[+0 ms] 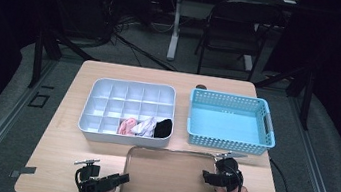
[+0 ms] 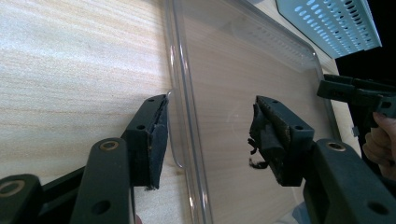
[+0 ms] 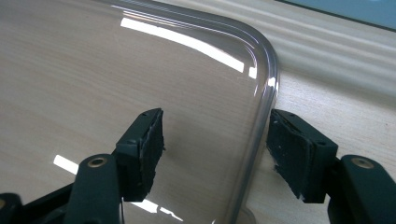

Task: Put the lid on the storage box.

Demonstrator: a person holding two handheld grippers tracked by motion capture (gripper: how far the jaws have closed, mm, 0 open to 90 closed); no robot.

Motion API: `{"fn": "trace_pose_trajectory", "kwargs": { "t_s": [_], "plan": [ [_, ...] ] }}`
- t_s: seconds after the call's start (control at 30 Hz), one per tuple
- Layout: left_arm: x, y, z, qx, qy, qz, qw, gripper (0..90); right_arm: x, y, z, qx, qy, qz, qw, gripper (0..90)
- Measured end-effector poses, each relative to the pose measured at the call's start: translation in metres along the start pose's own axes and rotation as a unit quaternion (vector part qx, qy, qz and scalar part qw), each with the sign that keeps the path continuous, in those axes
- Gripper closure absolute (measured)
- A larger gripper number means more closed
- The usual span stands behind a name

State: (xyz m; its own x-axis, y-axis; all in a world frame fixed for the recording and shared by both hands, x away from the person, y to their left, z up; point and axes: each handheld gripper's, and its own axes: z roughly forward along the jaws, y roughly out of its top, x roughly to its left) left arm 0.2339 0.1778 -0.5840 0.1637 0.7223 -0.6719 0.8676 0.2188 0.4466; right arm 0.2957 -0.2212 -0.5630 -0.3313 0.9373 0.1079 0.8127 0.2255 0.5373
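Observation:
A clear plastic lid (image 1: 167,176) lies flat on the wooden table near its front edge. My left gripper (image 1: 119,178) stands at the lid's left rim. In the left gripper view this gripper (image 2: 210,107) is open, its jaws astride the rim of the lid (image 2: 180,70), one pad close beside it and the other well inside. My right gripper (image 1: 207,176) is at the lid's right side. Seen in the right gripper view, the gripper (image 3: 215,119) is open astride the rounded edge of the lid (image 3: 140,60), with a gap at each pad.
A white divided organiser (image 1: 122,138) sits behind the lid, with pink, white and black cloth pieces in its front compartments. To its right stands an empty blue basket (image 1: 227,144). Bare table lies left of the organiser. A folding chair stands beyond the table.

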Motion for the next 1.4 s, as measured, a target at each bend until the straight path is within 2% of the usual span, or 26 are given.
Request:
{"fn": "trace_pose_trajectory", "kwargs": {
  "t_s": [0.13,0.2,0.23,0.3,0.47,0.63,0.73,0.93,1.07,1.3,1.37,1.4],
  "plan": [
    [0.001,0.001,0.0,-0.003,0.001,-0.003,1.0,47.2,-0.001,0.0,0.0,-0.001,0.001,0.004,1.0,35.7],
    [0.001,0.0,0.0,-0.007,0.002,-0.003,1.0,48.1,-0.003,0.0,-0.001,0.001,0.011,0.004,0.9999,35.7],
    [0.0,0.0,-0.001,-0.002,0.005,0.008,0.9999,48.0,-0.005,0.001,-0.001,0.003,0.019,0.008,0.9998,35.3],
    [0.001,0.0,-0.001,-0.002,0.008,0.009,0.9999,48.0,-0.01,0.0,-0.004,0.011,0.031,0.017,0.9993,34.9],
    [0.002,-0.003,-0.006,-0.002,0.01,0.011,0.9999,48.4,-0.018,-0.006,-0.011,0.018,0.049,0.035,0.998,39.8],
    [0.004,-0.006,-0.009,-0.002,0.011,0.011,0.9999,49.8,-0.027,-0.019,-0.02,0.018,0.071,0.068,0.995,46.8],
    [0.003,-0.006,-0.007,-0.001,0.006,0.007,1.0,51.8,-0.028,-0.025,-0.023,0.017,0.079,0.079,0.9936,51.2],
    [0.0,-0.006,-0.002,0.004,0.003,0.008,1.0,55.2,-0.028,-0.027,-0.024,0.014,0.076,0.092,0.9927,56.4],
    [0.002,-0.007,-0.003,0.001,-0.001,-0.003,1.0,56.4,-0.027,-0.028,-0.024,0.009,0.064,0.097,0.9932,62.6],
    [0.004,-0.006,-0.002,-0.004,-0.005,-0.007,1.0,58.7,-0.031,-0.027,-0.022,0.002,0.068,0.109,0.9917,64.3],
    [0.006,-0.007,0.001,-0.002,-0.025,-0.024,0.9994,60.6,-0.031,-0.027,-0.022,0.002,0.07,0.112,0.9913,65.9],
    [0.006,-0.007,0.002,-0.005,-0.024,-0.022,0.9995,61.5,-0.031,-0.027,-0.021,0.003,0.078,0.112,0.9906,66.1]
  ]
}}
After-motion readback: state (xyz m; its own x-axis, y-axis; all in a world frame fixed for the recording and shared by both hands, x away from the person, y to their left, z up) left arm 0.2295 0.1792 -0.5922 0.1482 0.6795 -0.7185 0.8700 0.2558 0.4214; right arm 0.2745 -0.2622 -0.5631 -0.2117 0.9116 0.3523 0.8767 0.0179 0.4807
